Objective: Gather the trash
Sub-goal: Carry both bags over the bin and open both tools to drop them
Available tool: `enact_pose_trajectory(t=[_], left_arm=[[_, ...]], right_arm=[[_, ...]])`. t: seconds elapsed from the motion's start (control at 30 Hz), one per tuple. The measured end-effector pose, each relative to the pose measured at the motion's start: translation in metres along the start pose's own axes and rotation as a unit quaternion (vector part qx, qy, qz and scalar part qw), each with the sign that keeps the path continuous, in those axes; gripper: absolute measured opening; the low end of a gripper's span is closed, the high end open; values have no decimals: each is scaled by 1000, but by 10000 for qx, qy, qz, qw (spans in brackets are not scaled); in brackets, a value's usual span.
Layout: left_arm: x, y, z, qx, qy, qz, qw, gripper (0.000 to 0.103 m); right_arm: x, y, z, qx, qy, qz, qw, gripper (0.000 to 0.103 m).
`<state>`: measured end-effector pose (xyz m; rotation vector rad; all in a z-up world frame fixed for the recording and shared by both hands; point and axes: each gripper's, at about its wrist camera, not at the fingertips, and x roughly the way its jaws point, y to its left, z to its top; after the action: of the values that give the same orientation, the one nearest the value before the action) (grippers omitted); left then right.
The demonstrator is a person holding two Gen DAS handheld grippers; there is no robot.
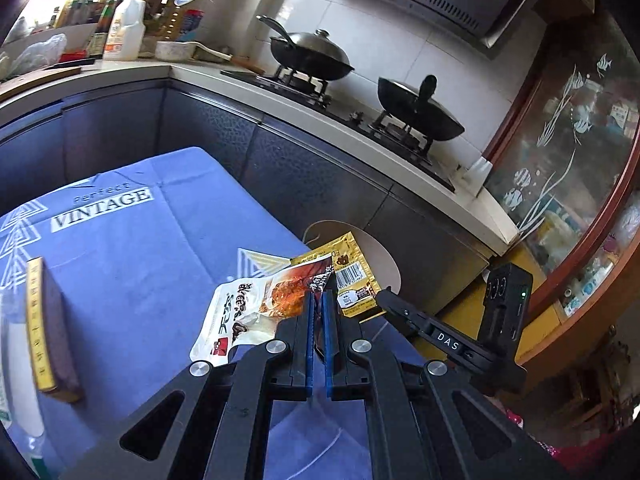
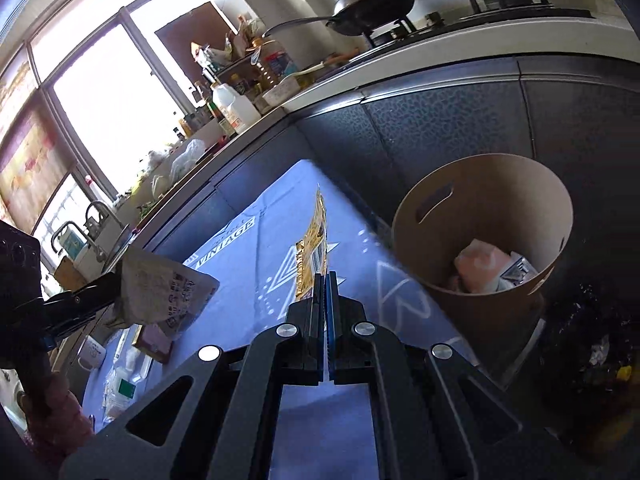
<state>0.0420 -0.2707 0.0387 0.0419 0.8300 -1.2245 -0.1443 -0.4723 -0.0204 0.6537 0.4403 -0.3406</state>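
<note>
Gripping: left claw (image 1: 318,300) pinches white snack pouch (image 1: 248,312) | right claw (image 2: 325,280) clamps yellow wrapper (image 2: 314,244) | bin (image 2: 480,184) seemingly part-filled

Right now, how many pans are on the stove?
2: a lidded pan on the far burner, and a second pan on the near burner. None seem hidden.

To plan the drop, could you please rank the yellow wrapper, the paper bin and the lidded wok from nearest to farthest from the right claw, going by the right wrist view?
1. Yellow wrapper: pinched in the right claw itself.
2. Paper bin: ahead to the right, beside the blue table.
3. Lidded wok: far back on the stove, top of view.
</note>
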Motion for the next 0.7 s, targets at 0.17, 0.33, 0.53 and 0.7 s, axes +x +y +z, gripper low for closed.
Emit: enact_pose_trajectory(t=[0.17,0.33,0.53,0.7], left_arm=[[57,-30,20,326,287,-179,9989,4],[112,-54,36,483,550,-288,9969,4],[164,-76,47,694,788,-263,9941,4],[196,-86,51,899,870,-116,9921,4]], right_arm=[[-12,-42,22,213,-286,-218,9991,1],[-19,-78,39,369,-456,-443,9973,1],[-18,-114,52,536,-520,-665,9950,1],[-10,-137,54,629,-434,-831,9936,1]])
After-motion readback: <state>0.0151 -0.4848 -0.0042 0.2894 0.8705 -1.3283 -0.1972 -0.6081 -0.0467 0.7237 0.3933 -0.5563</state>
